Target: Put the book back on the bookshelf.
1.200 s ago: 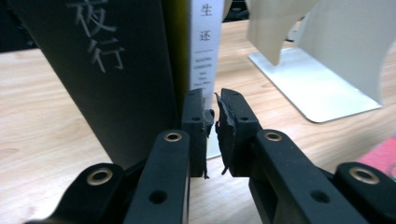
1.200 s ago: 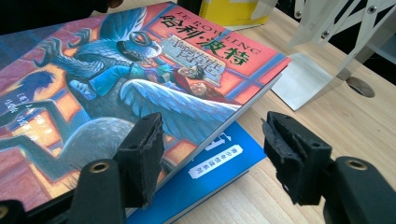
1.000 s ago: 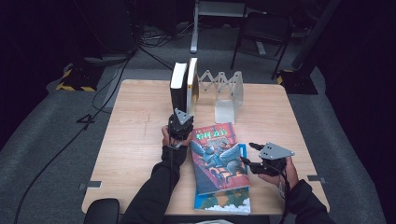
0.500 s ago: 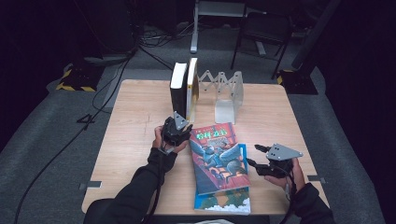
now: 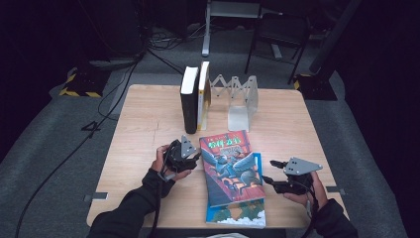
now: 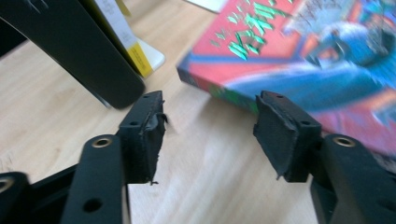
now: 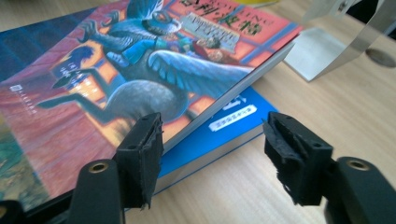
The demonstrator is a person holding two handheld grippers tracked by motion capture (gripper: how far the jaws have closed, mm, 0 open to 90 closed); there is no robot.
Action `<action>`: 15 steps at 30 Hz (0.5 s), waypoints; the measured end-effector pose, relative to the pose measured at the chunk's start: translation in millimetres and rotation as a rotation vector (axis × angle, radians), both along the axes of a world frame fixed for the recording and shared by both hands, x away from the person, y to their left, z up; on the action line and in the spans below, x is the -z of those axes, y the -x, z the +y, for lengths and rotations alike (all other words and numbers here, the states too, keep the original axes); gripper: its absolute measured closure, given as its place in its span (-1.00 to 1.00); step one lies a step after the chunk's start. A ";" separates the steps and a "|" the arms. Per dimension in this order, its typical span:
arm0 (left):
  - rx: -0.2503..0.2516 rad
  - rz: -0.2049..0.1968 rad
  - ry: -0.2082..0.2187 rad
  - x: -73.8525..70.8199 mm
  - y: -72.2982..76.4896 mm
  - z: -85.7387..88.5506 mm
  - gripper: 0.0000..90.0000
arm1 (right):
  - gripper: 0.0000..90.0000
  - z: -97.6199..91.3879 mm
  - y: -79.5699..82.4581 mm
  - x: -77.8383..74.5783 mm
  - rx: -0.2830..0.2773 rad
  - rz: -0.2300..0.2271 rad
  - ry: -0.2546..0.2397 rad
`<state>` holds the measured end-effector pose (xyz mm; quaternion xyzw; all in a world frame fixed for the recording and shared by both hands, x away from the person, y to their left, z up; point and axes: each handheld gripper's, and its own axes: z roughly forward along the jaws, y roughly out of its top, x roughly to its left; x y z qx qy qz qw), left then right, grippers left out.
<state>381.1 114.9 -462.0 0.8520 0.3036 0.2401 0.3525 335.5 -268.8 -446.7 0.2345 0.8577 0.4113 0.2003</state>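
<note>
The red illustrated paperback book [image 5: 229, 166] lies skewed atop a blue paperback book [image 5: 237, 210] near the wooden table's [image 5: 148, 119] front edge. The left gripper [image 5: 194, 157], jaws just opening, and right gripper [image 5: 267, 173] stand spread, empty. A one-sided grip risks sliding the red book off.

Two upright books [image 5: 194, 99] stand against a folding metal bookend [image 5: 237, 101] at the far side of the wooden worktop [image 5: 143, 124].

I see both my arms in black sleeves. My left gripper [image 5: 182, 154] and right gripper [image 5: 292, 177] are black, each topped with a grey three-cornered plate. Close up, their jaws are black bars with brass-ringed screw holes, and the black foam pads [image 6: 143, 135] look frayed at the edges.
</note>
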 end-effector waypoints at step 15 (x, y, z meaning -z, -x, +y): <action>0.170 0.121 -0.055 22.1 34.2 9.0 -0.36 | -0.29 2.1 17.3 3.3 -0.086 0.077 0.028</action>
